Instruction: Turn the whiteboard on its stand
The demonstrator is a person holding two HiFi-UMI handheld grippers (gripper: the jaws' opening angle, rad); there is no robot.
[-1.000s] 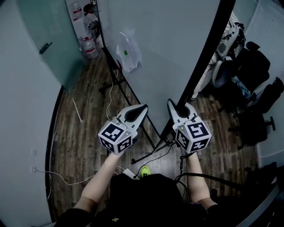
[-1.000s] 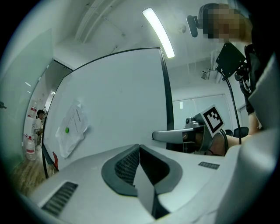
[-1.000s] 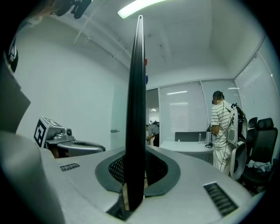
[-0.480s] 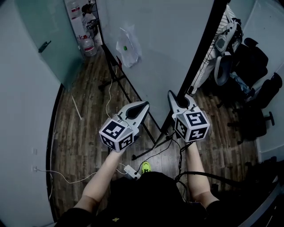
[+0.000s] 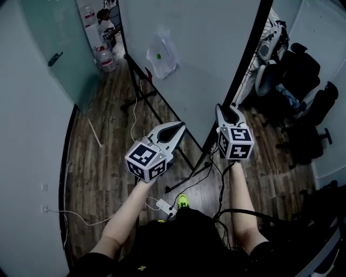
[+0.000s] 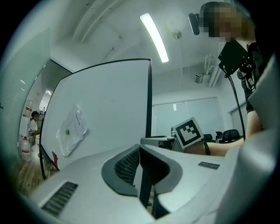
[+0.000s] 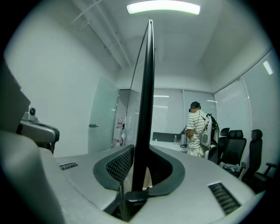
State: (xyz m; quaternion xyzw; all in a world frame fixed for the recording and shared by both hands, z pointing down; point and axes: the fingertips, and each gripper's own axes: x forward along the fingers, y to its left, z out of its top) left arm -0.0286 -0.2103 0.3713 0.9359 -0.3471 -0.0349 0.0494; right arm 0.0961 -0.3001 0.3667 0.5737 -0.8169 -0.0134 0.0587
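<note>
The whiteboard [image 5: 200, 54] stands upright on its black stand [image 5: 154, 111], with a paper sheet [image 5: 161, 57] pinned to its face. My right gripper [image 5: 220, 110] holds the board's black side edge [image 7: 146, 87]. The edge runs up between the jaws and both pads lie against it; these jaws have just been opening a little. My left gripper [image 5: 177, 127] is shut and empty, pointing level at the board's face [image 6: 109, 105] near its lower part. I cannot tell whether it touches the board. The sheet [image 6: 72, 129] shows to its left.
Water bottles [image 5: 108, 57] and a person [image 5: 102, 16] are at the far left by a glass door [image 5: 54, 54]. Office chairs [image 5: 308, 103] crowd the right. Cables and a power strip [image 5: 162, 204] lie on the wood floor by my feet. A person in stripes [image 7: 197, 131] stands behind the board.
My right gripper has moved away from me and turned, with the board's edge still between its jaws. The left gripper has shifted slightly toward the board's face, still shut.
</note>
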